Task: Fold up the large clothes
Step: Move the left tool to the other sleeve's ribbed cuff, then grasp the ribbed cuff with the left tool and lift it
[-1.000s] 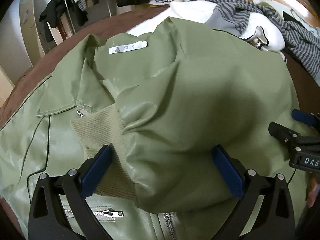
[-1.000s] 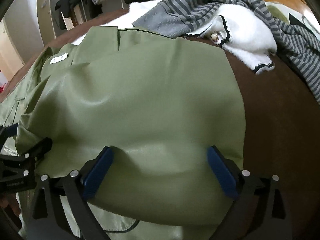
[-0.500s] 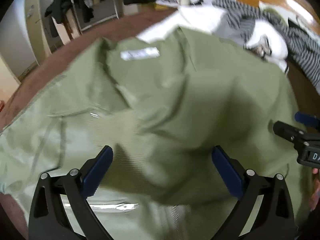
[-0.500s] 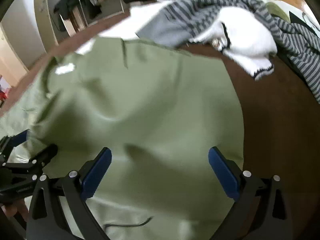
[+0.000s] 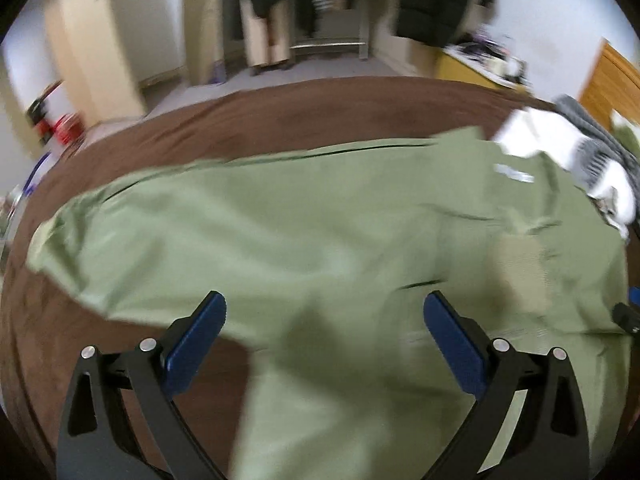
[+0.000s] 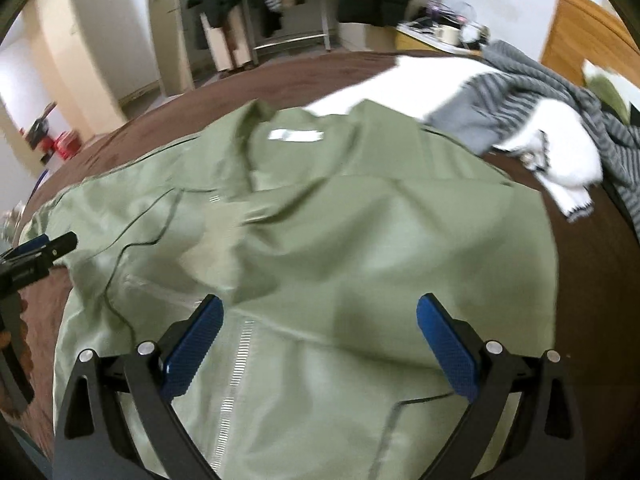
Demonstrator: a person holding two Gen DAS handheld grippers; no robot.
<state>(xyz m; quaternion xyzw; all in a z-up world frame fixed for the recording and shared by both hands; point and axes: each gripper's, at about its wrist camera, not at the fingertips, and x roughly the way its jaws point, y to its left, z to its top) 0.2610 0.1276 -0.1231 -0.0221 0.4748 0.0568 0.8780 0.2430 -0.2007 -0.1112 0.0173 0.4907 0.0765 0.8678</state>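
Observation:
A large olive-green jacket (image 5: 320, 240) lies spread on a brown bed cover (image 5: 280, 116). In the right wrist view the jacket (image 6: 340, 240) shows its white neck label (image 6: 296, 135), a folded-over right part and a zipper (image 6: 234, 380). My left gripper (image 5: 324, 336) is open above the jacket's left part, near its left sleeve, holding nothing. My right gripper (image 6: 318, 332) is open above the jacket's lower middle, holding nothing. The left gripper also shows at the left edge of the right wrist view (image 6: 36, 252).
A pile of grey striped and white clothes (image 6: 540, 120) lies on the bed beyond the jacket's right side. A clothes rack with dark garments (image 6: 280, 8) and a cluttered desk (image 6: 440, 32) stand past the bed. Red items (image 5: 60, 124) sit on the floor at left.
Both grippers have lifted back off the folded jacket and stay open. The left gripper has swung left toward the jacket's spread left sleeve. The right view has tilted up.

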